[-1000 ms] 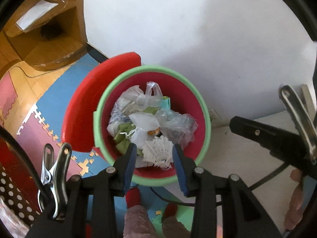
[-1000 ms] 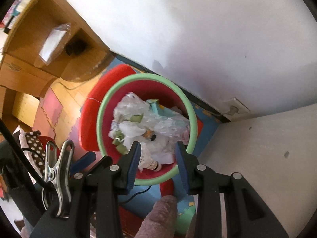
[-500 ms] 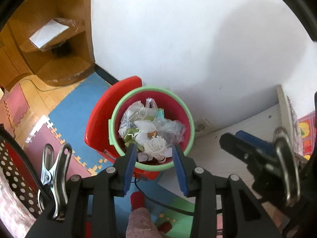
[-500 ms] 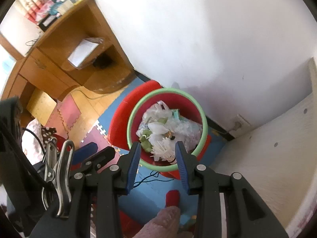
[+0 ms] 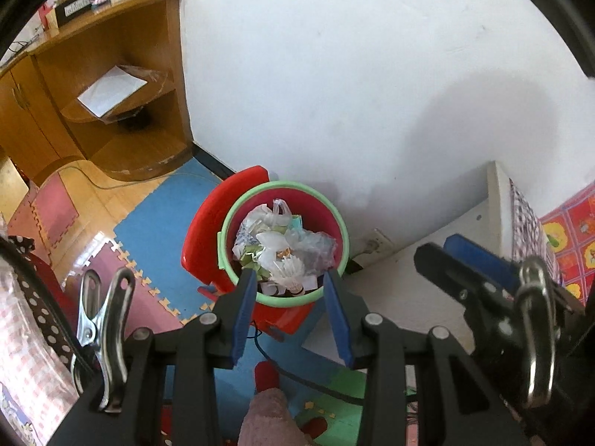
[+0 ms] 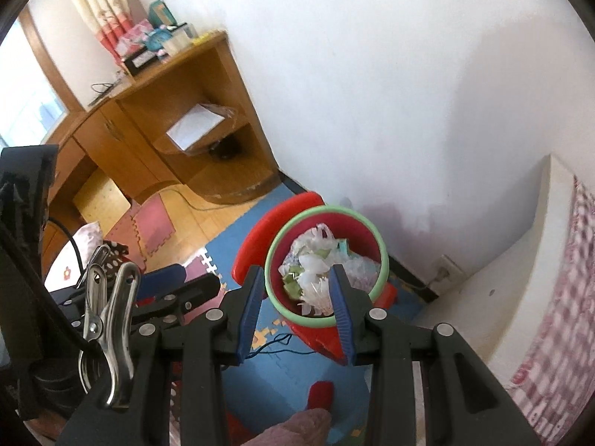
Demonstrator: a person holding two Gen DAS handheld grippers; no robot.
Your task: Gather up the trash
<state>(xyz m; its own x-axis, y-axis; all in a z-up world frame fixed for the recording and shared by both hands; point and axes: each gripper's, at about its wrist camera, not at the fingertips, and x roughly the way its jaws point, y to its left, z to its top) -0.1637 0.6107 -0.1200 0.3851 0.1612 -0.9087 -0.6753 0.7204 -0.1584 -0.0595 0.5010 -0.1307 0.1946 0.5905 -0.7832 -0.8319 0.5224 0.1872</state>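
A red bin with a pale green rim [image 5: 228, 223] [image 6: 274, 245] stands on a red child's chair [image 5: 208, 219] [image 6: 256, 234] by the white wall. It is full of trash [image 5: 282, 249] [image 6: 316, 267]: white plastic bags, green scraps and a white shuttlecock. My left gripper [image 5: 290, 278] hangs well above the bin, jaws open, with nothing between the blue pads. My right gripper [image 6: 295, 275] is also high above it, open and empty. The right gripper [image 5: 483, 278] shows at the right of the left wrist view; the left gripper [image 6: 174, 286] shows at the left of the right wrist view.
A wooden corner desk [image 5: 111, 85] [image 6: 174, 111] with shelves holds papers and small items at the left. Coloured foam mats [image 5: 156, 223] [image 6: 238, 245] cover the floor. A white bed frame [image 5: 446, 252] [image 6: 520, 245] with chequered bedding is at the right. A wall socket [image 6: 448, 271] and cable sit near the bin.
Both grippers have risen away from the bin, which now looks much smaller and farther below. More of the desk, wall and bed has come into view. The jaws kept the same gap.
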